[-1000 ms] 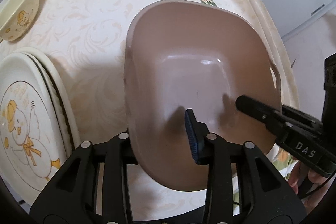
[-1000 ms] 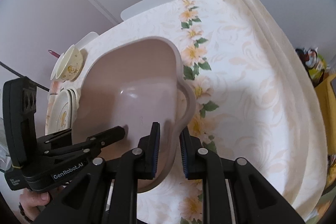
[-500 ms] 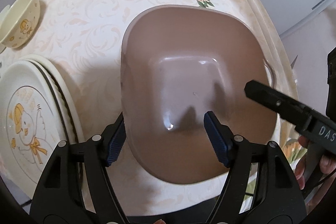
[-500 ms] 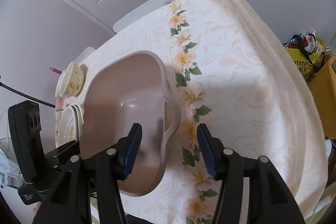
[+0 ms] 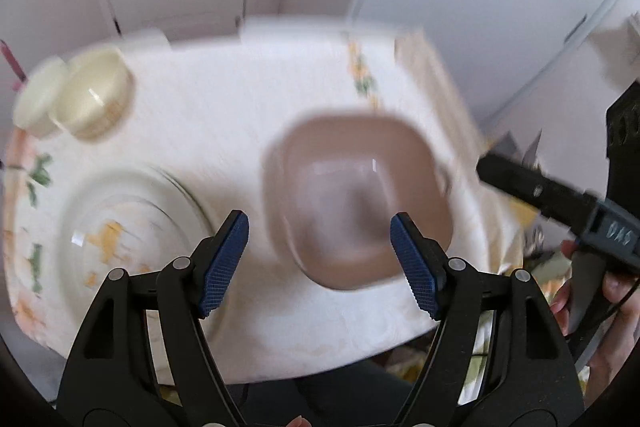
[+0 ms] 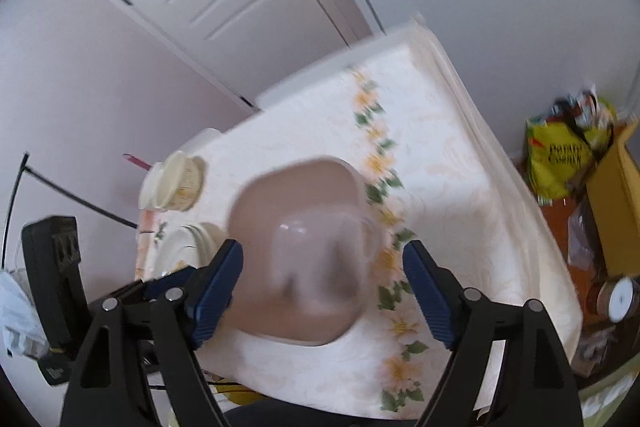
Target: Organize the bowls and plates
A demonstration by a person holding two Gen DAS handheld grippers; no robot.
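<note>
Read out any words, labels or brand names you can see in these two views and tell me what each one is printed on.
"DAS": white letters, seen upside down, on the body of the right gripper in the left wrist view.
Dark lettering on the yellow-green bag beside the table: too blurred to read for certain.
White mark on the left gripper's handle, low in the right wrist view: too small to read.
The brown basin, cream bowls and plates show no readable text.

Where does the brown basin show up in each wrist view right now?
Left wrist: brown basin sits right of centre on the table, beyond the open left gripper.
Right wrist: it lies at centre, beyond the open right gripper.
Shared landmark: the cream bowls stand beyond the basin, to its left, in both.
</note>
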